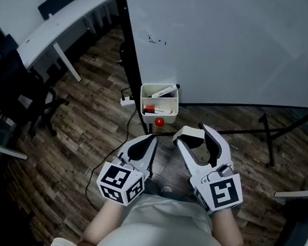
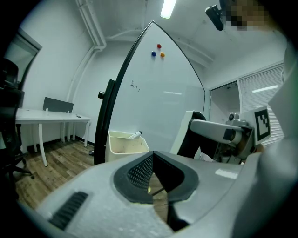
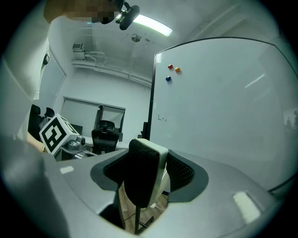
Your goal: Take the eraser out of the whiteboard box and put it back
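Note:
The eraser (image 1: 189, 135), a white block with a black felt face, sits between the jaws of my right gripper (image 1: 192, 138), which is shut on it just below and right of the box. In the right gripper view the eraser (image 3: 143, 179) stands upright and fills the gap between the pads. The cream whiteboard box (image 1: 158, 100) hangs at the whiteboard's lower edge with markers inside; it also shows in the left gripper view (image 2: 125, 143). My left gripper (image 1: 151, 141) is shut and holds nothing, below the box and beside the right one. Its closed jaws (image 2: 152, 157) point toward the box.
The whiteboard (image 1: 233, 39) stands on a black frame with a leg (image 1: 267, 130) on the wooden floor. A red round magnet (image 1: 159, 122) sits just under the box. A white desk (image 1: 60, 20) and a black office chair (image 1: 12, 89) stand to the left.

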`<state>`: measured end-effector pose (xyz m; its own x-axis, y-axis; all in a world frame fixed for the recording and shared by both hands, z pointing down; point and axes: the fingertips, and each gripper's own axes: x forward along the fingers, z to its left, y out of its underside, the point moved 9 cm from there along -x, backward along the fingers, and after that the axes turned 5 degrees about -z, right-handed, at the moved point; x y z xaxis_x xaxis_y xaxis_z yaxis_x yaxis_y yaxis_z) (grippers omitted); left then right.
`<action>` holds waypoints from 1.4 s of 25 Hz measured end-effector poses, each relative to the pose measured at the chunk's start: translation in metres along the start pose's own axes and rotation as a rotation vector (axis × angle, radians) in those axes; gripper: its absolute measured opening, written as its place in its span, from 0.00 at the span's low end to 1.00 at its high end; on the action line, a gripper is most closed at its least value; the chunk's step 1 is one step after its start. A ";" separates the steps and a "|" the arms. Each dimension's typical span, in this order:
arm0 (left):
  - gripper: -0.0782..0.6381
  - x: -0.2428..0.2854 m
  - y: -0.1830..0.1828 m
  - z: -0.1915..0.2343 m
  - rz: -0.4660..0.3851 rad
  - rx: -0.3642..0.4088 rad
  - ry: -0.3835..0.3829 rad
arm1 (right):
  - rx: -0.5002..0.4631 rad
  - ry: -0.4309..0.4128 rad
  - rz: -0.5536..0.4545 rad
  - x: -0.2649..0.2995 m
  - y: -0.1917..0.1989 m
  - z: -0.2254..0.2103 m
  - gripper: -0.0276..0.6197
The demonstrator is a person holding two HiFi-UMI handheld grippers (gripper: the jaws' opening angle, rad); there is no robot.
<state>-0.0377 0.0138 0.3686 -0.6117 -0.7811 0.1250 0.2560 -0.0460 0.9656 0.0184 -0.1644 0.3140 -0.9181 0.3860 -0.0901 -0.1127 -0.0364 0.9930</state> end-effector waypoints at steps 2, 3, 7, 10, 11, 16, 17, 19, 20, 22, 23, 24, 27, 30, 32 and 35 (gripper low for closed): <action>0.11 -0.001 0.001 -0.002 0.002 0.009 -0.001 | 0.006 -0.001 0.004 -0.003 0.001 0.001 0.43; 0.11 -0.002 0.001 -0.003 0.005 0.016 -0.005 | 0.008 -0.001 0.001 -0.003 0.001 0.002 0.43; 0.11 -0.002 0.002 -0.003 0.020 0.029 -0.022 | 0.009 -0.003 -0.021 -0.004 0.000 0.002 0.43; 0.11 -0.003 0.002 -0.006 0.024 0.031 0.003 | 0.019 0.006 0.019 -0.005 -0.001 0.003 0.43; 0.11 -0.003 0.002 -0.006 0.021 0.030 0.007 | 0.020 0.004 0.018 -0.005 -0.002 0.003 0.43; 0.12 -0.004 0.001 -0.007 0.008 0.022 0.005 | 0.009 -0.009 -0.007 -0.004 -0.002 0.005 0.43; 0.12 -0.004 0.001 -0.006 0.008 0.023 0.004 | 0.012 -0.004 0.003 -0.003 -0.003 0.005 0.43; 0.12 -0.004 0.000 -0.005 0.005 0.022 0.003 | 0.014 -0.008 0.005 -0.002 -0.004 0.005 0.43; 0.12 -0.004 0.000 -0.005 0.003 0.022 0.002 | 0.013 -0.012 0.004 -0.001 -0.004 0.005 0.43; 0.12 -0.005 -0.001 -0.005 0.004 0.024 0.002 | 0.012 -0.015 0.002 0.000 -0.006 0.005 0.43; 0.12 -0.005 -0.002 -0.005 0.006 0.026 0.002 | 0.010 -0.016 -0.007 0.000 -0.007 0.005 0.43; 0.12 -0.005 -0.002 -0.005 0.007 0.027 0.002 | 0.009 -0.018 -0.015 0.001 -0.007 0.006 0.43; 0.12 -0.005 -0.003 -0.002 0.007 0.026 -0.003 | 0.013 -0.023 -0.004 0.005 -0.006 0.006 0.43; 0.12 -0.004 -0.004 0.001 0.008 0.023 -0.006 | 0.013 -0.030 0.008 0.009 -0.004 0.005 0.43; 0.12 -0.003 -0.005 0.003 0.009 0.021 -0.010 | 0.011 -0.034 0.017 0.012 -0.004 0.004 0.43; 0.12 -0.002 -0.005 0.007 0.012 0.014 -0.017 | 0.003 -0.045 -0.032 0.021 -0.006 0.003 0.43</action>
<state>-0.0431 0.0203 0.3651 -0.6215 -0.7708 0.1402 0.2530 -0.0282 0.9670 0.0013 -0.1531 0.3061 -0.8958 0.4283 -0.1187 -0.1409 -0.0205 0.9898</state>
